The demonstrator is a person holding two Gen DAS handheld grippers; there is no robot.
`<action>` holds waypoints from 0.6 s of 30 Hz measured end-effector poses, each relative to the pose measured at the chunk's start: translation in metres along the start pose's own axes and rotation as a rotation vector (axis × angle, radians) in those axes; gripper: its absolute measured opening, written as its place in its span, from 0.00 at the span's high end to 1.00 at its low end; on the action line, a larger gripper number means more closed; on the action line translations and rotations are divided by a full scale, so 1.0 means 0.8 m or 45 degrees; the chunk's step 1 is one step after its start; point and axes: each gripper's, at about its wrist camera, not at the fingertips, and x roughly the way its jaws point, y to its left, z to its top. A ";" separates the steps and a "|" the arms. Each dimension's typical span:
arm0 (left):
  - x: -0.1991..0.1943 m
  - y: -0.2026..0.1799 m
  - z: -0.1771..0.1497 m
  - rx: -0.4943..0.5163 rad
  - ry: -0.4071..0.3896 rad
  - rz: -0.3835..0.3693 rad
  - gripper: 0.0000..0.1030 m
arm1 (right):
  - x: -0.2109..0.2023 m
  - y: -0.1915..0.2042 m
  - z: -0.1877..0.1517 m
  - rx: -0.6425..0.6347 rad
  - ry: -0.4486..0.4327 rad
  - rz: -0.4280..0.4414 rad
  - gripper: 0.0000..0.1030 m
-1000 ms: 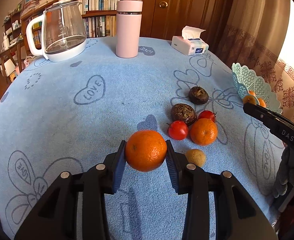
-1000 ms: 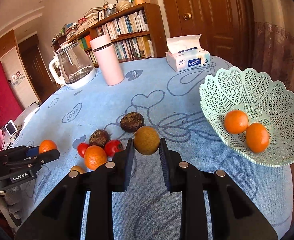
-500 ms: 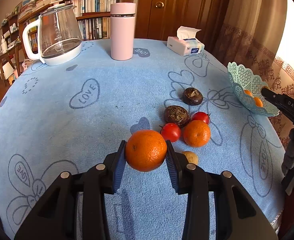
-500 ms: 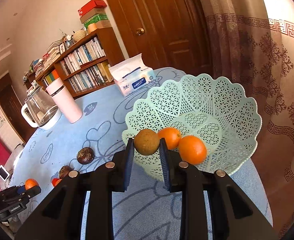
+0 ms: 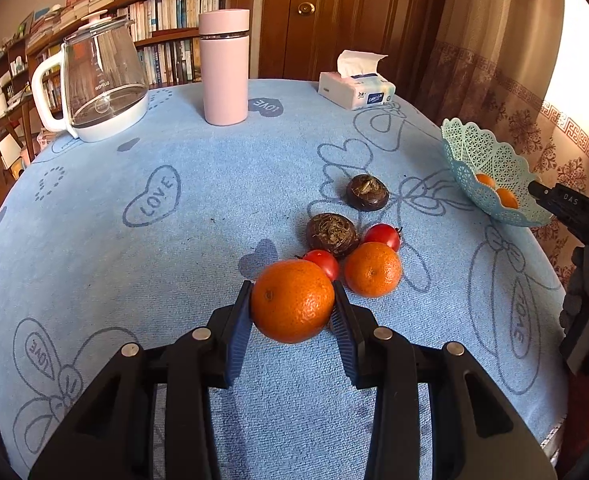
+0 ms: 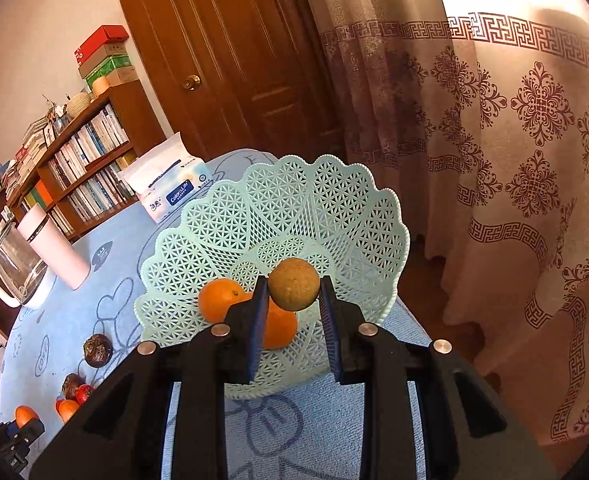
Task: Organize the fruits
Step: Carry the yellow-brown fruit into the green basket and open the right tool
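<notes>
Above the basket point(image 6: 346, 216) bowl: right gripper point(image 6: 293, 300) pinches the brown fruit point(image 6: 293, 284), two oranges point(image 6: 218, 300) directly beneath; drop goes straight down.

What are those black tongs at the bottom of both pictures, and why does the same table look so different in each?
They are two hand-held grippers, each with a camera looking along its jaws. The left gripper is shut on an orange above the blue tablecloth, where another orange, two tomatoes and two dark fruits lie. The right gripper holds a brown fruit over the green basket, which has two oranges inside.
</notes>
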 end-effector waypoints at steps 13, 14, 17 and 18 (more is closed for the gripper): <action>0.005 -0.059 0.025 0.138 -0.018 -0.061 0.63 | -0.019 -0.013 0.004 0.100 -0.126 -0.032 0.61; 0.007 -0.065 0.028 0.150 -0.018 -0.070 0.63 | -0.021 -0.014 0.004 0.108 -0.137 -0.034 0.61; 0.012 -0.085 0.036 0.188 -0.025 -0.090 0.63 | -0.025 -0.016 0.004 0.128 -0.163 -0.037 0.60; 0.014 -0.093 0.039 0.201 -0.029 -0.097 0.63 | -0.026 -0.016 0.004 0.131 -0.168 -0.037 0.56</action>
